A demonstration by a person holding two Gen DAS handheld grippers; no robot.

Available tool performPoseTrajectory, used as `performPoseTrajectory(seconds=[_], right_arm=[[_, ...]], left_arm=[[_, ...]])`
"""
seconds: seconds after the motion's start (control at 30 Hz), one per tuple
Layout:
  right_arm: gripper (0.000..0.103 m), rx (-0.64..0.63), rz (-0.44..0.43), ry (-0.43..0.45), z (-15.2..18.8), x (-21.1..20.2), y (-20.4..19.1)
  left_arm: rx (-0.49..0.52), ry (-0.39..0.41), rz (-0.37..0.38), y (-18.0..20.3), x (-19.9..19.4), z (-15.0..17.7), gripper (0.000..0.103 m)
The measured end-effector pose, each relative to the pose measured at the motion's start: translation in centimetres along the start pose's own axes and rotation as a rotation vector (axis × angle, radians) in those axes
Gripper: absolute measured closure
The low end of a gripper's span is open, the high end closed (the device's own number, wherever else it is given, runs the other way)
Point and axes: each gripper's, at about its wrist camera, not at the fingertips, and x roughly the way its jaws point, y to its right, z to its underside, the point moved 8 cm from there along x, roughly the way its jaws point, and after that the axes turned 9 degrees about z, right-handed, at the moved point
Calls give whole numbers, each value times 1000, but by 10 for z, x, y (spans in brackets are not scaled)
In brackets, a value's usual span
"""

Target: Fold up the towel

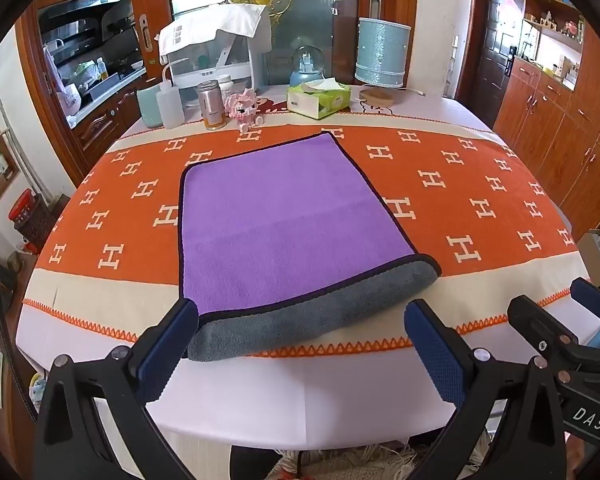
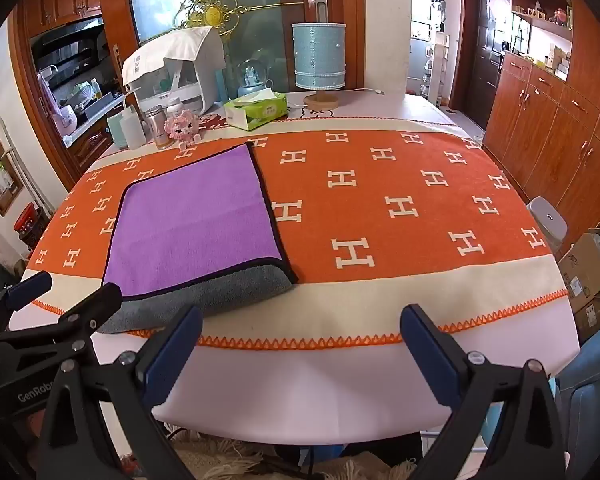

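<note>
Left wrist view: the left gripper gapes wide, empty, its ribbed blue pads near the table's near edge. The towel, fuzzy purple with black piping, lies flat on the orange H-patterned cloth, its grey underside curled out along the near edge.

Right wrist view: the right gripper is spread wide, holding nothing. The towel lies far left; the left gripper is at the towel's near left corner.

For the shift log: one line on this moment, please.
towel: folded once, flat on table | left gripper: open, empty | right gripper: open, empty
</note>
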Motion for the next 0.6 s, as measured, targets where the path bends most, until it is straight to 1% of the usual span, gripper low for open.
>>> performPoseTrajectory(seconds=[0.6], right_arm=[[3, -6, 10, 2, 0, 1, 1]], left_arm=[[-6, -3, 10, 1, 1, 0, 1]])
